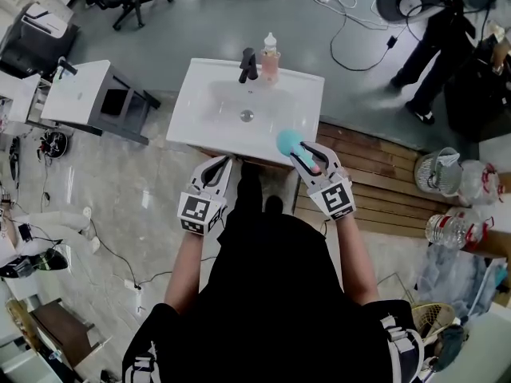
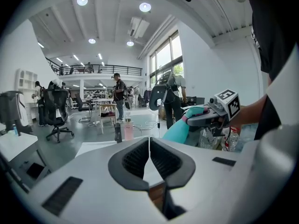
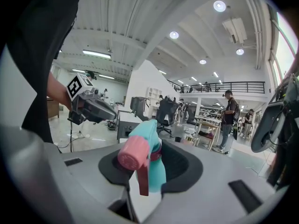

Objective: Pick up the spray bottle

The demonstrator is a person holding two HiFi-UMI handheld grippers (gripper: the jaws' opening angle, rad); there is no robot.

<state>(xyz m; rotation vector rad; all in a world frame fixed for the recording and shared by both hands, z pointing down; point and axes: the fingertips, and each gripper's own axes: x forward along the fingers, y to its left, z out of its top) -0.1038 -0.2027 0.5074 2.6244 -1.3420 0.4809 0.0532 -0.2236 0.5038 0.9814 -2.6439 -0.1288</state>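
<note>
The spray bottle (image 1: 287, 143) is teal with a pink nozzle. It is held in the air over the front right corner of the white sink (image 1: 200, 110), with my right gripper (image 1: 302, 152) shut on it. In the right gripper view the bottle (image 3: 153, 164) lies between the black pads with its pink nozzle (image 3: 133, 155) and trigger towards the camera. My left gripper (image 1: 223, 163) hovers at the sink's front edge; its jaws (image 2: 149, 146) meet with nothing between them. From the left gripper view the teal bottle (image 2: 180, 129) shows to the right.
A black faucet (image 1: 248, 64) and a pink soap bottle (image 1: 270, 57) stand at the sink's back. A white-topped cabinet (image 1: 80, 94) is to the left and a wooden slatted platform (image 1: 383, 182) to the right, with plastic bottles (image 1: 451, 230) beside it. A person (image 1: 431, 62) stands at the far right.
</note>
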